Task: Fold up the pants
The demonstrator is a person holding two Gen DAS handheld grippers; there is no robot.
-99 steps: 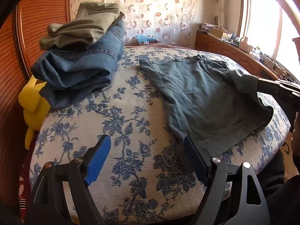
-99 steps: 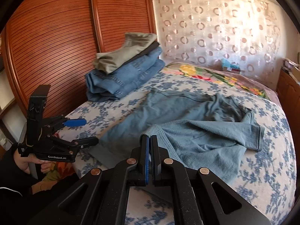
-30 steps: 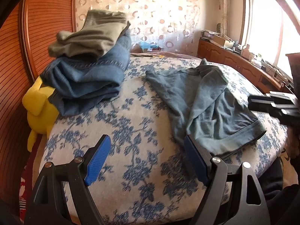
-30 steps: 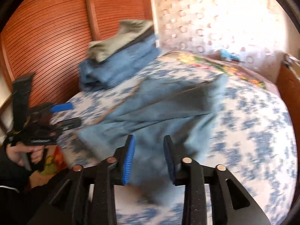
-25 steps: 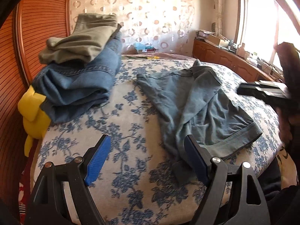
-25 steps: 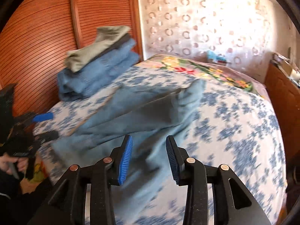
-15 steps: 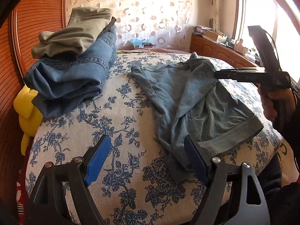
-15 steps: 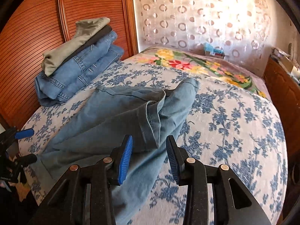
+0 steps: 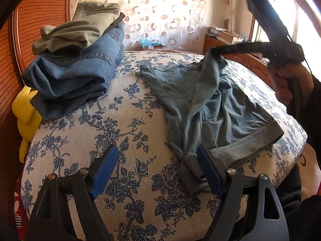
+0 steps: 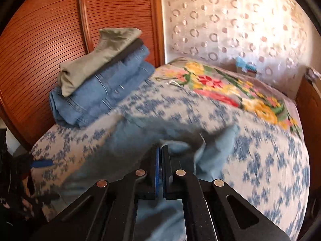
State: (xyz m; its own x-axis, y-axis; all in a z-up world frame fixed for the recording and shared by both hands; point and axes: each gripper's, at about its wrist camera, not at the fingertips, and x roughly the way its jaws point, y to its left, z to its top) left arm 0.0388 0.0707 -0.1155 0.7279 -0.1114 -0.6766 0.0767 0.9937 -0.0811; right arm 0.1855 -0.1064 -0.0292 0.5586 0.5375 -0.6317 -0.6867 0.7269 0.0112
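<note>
Gray-blue pants (image 9: 212, 108) on bed (image 9: 124, 132), centre-right. Right hand-held gripper (image 10: 160, 154) pinched on far waist corner, lifting it to straighten. Left hand-held gripper (image 9: 158, 170) gaping wide near hem, likely poised to anchor.

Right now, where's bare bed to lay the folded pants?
Free: floral bedspread between the folded stack and the pants, down to the left gripper. Crowded: right half, under the pants and right gripper.
</note>
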